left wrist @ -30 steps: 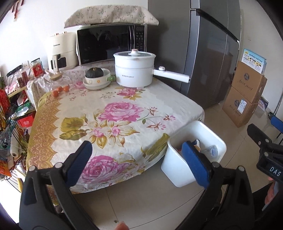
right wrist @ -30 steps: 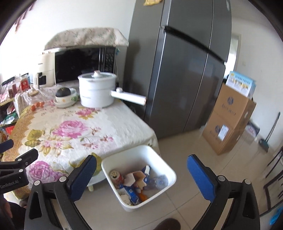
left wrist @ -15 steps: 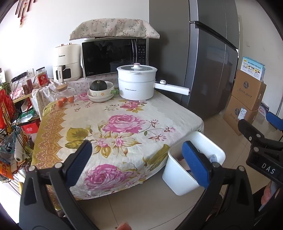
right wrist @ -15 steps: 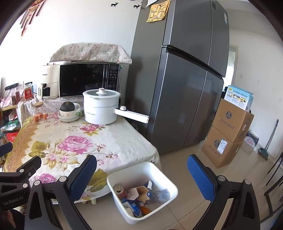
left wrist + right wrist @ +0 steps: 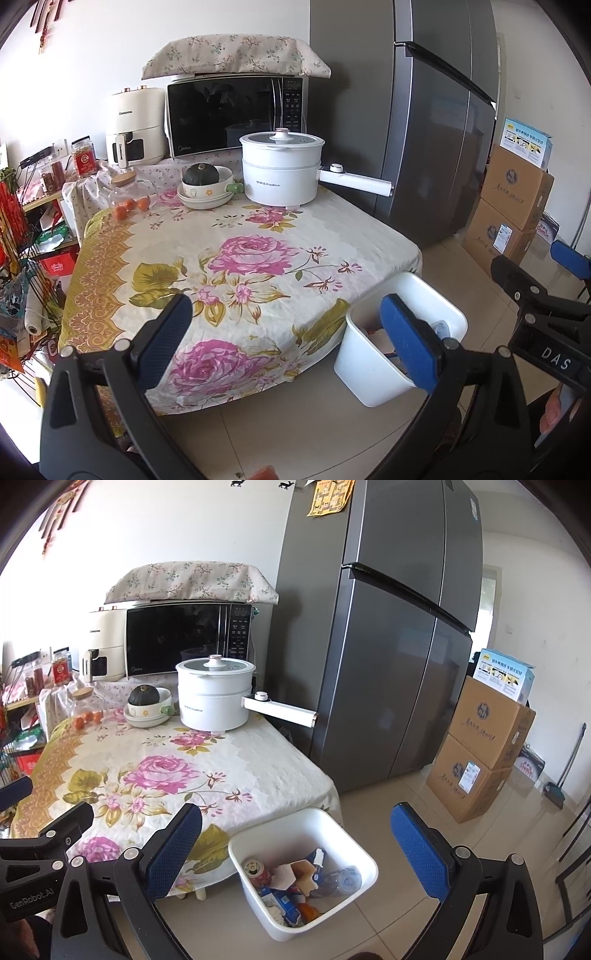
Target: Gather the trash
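Item: left gripper [image 5: 284,334] and right gripper [image 5: 295,843], both gaping, empty. We are scanning the table [image 5: 236,771] before revisiting the bin [image 5: 364,856].

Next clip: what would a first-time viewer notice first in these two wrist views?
Most likely the big pink-rose tablecloth covering the table, with a white lidded electric pot at its far edge before a black microwave. Next, the white plastic bin on the floor at the table's corner, filled with a red can, cartons and wrappers. The left gripper and right gripper both hang open and empty in the foreground.
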A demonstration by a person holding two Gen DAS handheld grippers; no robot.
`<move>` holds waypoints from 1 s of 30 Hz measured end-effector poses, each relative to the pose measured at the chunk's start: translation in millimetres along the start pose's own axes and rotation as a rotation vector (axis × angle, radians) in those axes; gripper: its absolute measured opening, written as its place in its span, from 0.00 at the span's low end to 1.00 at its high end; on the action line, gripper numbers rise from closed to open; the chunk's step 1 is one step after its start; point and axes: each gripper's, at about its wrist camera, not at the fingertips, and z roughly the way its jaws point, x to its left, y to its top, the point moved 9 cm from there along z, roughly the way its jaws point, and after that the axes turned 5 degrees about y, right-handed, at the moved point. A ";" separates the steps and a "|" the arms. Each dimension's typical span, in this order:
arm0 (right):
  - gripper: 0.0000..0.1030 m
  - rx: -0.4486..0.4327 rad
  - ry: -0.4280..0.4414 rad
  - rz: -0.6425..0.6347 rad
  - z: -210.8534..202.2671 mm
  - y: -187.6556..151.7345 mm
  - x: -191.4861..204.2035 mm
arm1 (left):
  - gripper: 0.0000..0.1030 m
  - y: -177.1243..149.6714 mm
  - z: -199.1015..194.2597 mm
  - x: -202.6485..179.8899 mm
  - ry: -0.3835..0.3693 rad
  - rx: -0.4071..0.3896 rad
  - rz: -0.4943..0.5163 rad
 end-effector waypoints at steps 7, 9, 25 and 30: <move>1.00 0.002 -0.003 0.012 0.4 -0.3 -2.1 | 0.98 0.2 -0.8 1.9 -0.005 -0.001 -0.007; 1.00 0.001 -0.001 0.013 0.3 -0.4 -2.4 | 0.98 0.0 -1.0 1.3 -0.013 0.002 -0.010; 1.00 0.003 0.002 0.011 0.6 -0.5 -2.0 | 0.98 -1.0 -1.4 -2.8 -0.028 0.007 -0.007; 1.00 0.004 0.003 0.012 0.7 -0.6 -2.2 | 0.98 -1.6 -1.4 -2.7 -0.032 0.009 -0.004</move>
